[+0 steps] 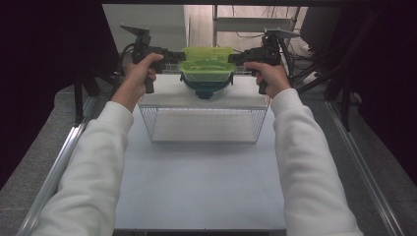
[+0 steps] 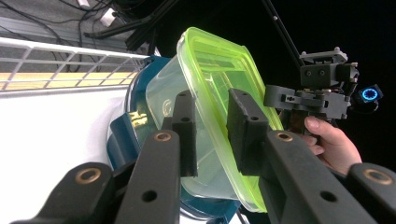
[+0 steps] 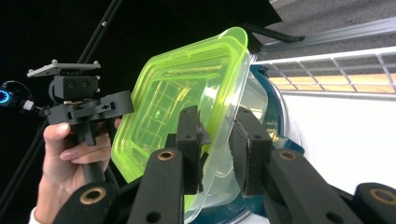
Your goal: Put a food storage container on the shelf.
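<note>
Where two tools (image 1: pixel 178 55) (image 1: pixel 235 58) meet: one green-lidded container (image 1: pixel 206 66), one wire basket (image 1: pixel 204 125).

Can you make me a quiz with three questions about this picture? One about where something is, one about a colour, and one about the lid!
1. What sits right under the see-through box?
A. a blue bowl
B. a red plate
C. a book

2. What colour is the lid?
A. pink
B. bright green
C. black

3. Where is the lid right now?
A. lying flat on the table
B. on the box
C. inside the wire basket

Answers:
1 A, because the high view shows the bowl's dark blue rim peeking out just below the box.
2 B, because the lid glows yellow-green in both gripper views.
3 B, because its green rim runs all around the top of the box.
</note>
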The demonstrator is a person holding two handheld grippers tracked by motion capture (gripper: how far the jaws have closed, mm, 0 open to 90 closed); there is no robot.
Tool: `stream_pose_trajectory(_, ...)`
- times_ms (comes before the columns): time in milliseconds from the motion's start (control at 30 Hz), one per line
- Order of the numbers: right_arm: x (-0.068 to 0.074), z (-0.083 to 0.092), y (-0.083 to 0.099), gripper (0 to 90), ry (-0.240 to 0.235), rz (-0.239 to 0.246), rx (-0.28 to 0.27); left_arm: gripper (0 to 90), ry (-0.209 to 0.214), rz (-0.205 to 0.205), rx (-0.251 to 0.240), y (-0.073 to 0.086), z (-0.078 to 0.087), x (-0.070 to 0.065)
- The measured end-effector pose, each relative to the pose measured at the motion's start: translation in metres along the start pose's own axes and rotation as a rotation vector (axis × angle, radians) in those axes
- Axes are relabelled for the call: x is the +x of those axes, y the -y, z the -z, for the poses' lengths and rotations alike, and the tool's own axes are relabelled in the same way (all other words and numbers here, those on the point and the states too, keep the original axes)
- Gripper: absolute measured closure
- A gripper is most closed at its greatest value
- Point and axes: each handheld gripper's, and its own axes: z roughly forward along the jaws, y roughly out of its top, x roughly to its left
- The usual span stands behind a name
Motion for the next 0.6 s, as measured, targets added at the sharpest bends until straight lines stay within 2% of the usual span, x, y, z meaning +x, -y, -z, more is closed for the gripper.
stream_pose_trajectory(100, 0.000, 0.000, 0.000, 72.3, 0.008, -0.002, -0.007, 72.7, -0.008, -0.002, -0.009, 0.000, -0.002, 0.001)
stream_pose_trajectory(200, 0.000, -0.002, 0.002, 69.8, 0.018, 0.012, -0.014, 68.6, -0.036, -0.025, -0.024, 0.002, -0.004, 0.000)
stream_pose_trajectory(300, 0.001, -0.003, 0.002, 62.7, 0.032, 0.044, -0.018, 56.8, -0.056, -0.036, -0.040, 0.002, -0.003, -0.001)
stream_pose_trajectory(367, 0.001, -0.002, 0.002, 51.7, 0.027, 0.051, -0.029, 46.2, -0.085, -0.049, -0.069, 0.002, -0.001, -0.003)
stream_pose_trajectory(500, 0.005, 0.006, 0.004, 38.7, 0.019, 0.104, -0.064, 36.6, -0.113, -0.092, -0.109, 0.003, 0.007, -0.010)
stream_pose_trajectory(600, 0.013, 0.016, 0.010, 32.4, 0.048, 0.186, -0.086, 30.6, -0.134, -0.144, -0.123, 0.006, 0.015, -0.018)
